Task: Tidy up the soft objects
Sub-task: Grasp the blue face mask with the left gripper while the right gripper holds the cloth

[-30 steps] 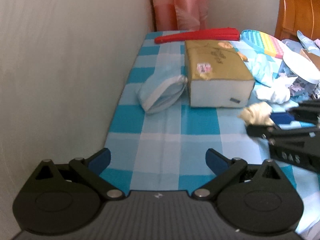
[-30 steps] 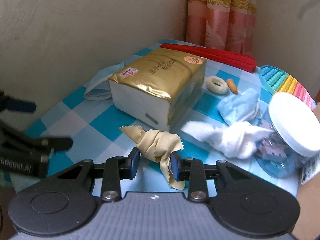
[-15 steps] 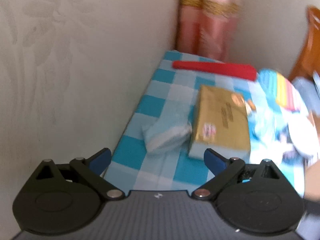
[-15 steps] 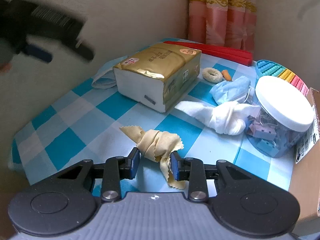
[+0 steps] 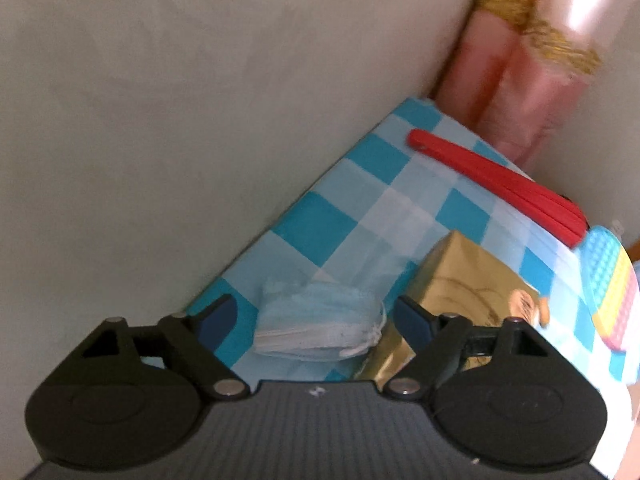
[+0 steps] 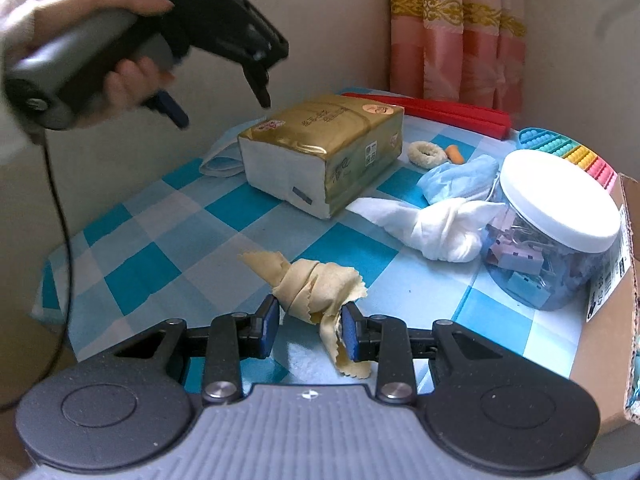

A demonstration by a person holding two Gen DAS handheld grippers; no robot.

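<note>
Jar: clear, white lid, holds clips; ahead-right of right gripper.
Red case: far edge, before curtain.
Cardboard box: right.
Pop toy: behind jar.
</note>
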